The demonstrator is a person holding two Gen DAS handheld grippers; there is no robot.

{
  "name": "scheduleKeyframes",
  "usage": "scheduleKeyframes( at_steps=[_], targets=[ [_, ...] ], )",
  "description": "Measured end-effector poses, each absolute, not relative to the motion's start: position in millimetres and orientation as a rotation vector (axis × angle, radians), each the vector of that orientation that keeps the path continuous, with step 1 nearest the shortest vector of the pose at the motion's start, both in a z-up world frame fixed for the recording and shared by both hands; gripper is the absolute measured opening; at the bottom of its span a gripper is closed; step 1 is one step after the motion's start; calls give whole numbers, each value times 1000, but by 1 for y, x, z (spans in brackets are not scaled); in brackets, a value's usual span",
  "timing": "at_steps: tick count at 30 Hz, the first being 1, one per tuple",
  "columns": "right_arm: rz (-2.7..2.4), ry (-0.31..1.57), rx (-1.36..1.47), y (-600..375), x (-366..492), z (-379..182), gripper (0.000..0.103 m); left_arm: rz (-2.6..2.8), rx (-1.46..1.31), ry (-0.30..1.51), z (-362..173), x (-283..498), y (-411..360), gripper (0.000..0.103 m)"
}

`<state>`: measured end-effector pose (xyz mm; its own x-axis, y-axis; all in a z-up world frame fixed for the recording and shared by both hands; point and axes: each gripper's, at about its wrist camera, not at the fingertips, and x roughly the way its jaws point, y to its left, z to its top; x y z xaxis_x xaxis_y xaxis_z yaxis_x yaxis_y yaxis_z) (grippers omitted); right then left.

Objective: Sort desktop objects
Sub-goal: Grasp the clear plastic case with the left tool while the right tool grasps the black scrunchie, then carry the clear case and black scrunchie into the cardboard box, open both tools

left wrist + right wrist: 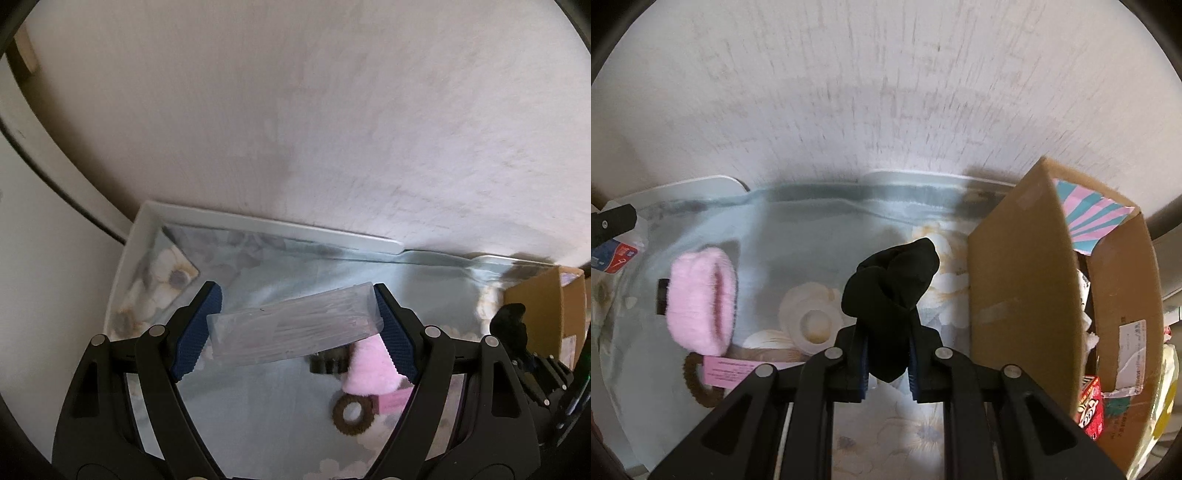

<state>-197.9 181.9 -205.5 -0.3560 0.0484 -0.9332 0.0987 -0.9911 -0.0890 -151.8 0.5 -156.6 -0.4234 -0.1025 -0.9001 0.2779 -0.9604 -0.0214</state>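
Pale textured wall [332, 110] backs a bench [258, 406] draped in a blue floral cloth. At left, the left tool [295, 325] grips a clear packet [291, 328] end to end between its blue pads, lifted off the cloth. Below it lie a pink fuzzy band [369, 369] and a brown hair tie [351, 413]. To the right, the right tool [888, 369], jaws narrow, pinches a black cloth bundle [894, 280] above the cloth, just beside an open cardboard box [1023, 280] at far right.
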Motion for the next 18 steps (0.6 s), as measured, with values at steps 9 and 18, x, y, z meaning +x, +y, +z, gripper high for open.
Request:
scheduleKeyframes(
  at_steps=[9,18],
  targets=[
    [-2606,116,1670,200,-190,-155,15,-2623,1458,145,-77,-133,14,81],
    [-2698,2,1546,228,-139,-103,15,-2769,1374,-27,-32,-103,67,81]
  ],
)
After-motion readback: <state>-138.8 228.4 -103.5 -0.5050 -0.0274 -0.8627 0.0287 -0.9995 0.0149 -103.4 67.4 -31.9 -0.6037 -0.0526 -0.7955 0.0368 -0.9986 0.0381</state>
